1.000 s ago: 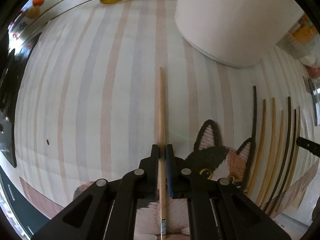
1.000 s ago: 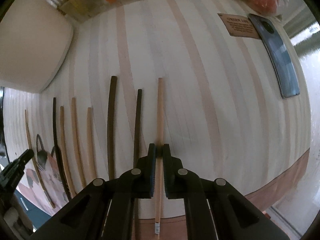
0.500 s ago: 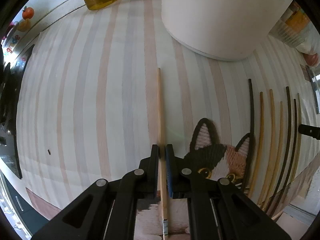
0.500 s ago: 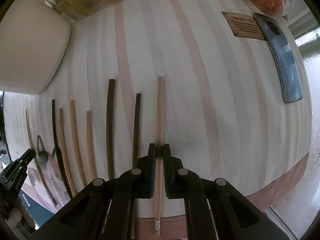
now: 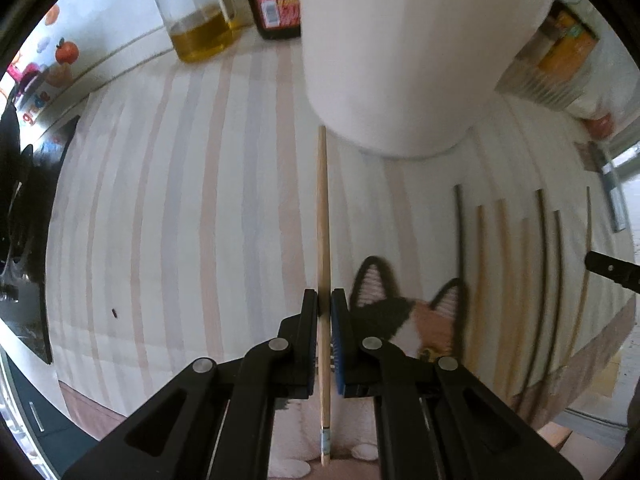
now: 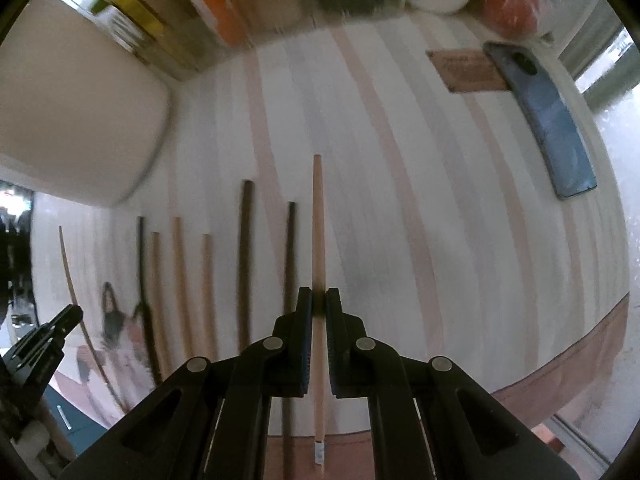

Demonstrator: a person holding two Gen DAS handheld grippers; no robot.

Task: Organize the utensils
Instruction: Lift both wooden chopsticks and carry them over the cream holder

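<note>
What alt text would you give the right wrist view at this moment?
The right tool is shut on a pale wooden chopstick above a striped tablecloth. Left of it, more light and dark chopsticks lie in a row; a blue phone lies to the right.

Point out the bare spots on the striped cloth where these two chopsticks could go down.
Free: the stripes between the row of chopsticks and the phone; also the stretch left of the white container, below the oil jar. Crowded: around the cat patch.

chopsticks (image 6: 244, 264) side by side on cloth (image 6: 400, 240)
</note>
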